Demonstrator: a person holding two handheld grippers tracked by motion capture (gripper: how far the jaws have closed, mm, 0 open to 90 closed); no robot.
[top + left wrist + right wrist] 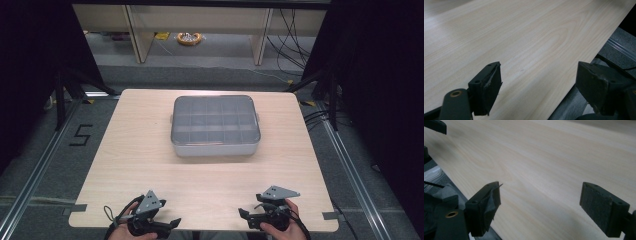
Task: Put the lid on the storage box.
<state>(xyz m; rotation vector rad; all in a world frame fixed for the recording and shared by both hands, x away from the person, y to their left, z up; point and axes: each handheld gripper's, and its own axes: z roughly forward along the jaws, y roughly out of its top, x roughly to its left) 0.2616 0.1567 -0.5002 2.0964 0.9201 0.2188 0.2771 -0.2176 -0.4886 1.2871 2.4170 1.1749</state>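
your left gripper [172, 223] and right gripper [243, 214] rested at the near edge of the wooden table [130, 150], jaws spread wide and holding nothing. bare tabletop lay between them. a lidded compartment box [215, 125] sat well apart at the table's centre, nothing standing between.

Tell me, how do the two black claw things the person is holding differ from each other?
The left gripper sits at the table's near left edge, its jaws pointing inward to the right; the right gripper sits at the near right edge, pointing inward to the left. The left gripper's grey plate stands steeper than the right gripper's. Both are open, hold nothing, and are well short of the lidded compartment box at the table's middle.
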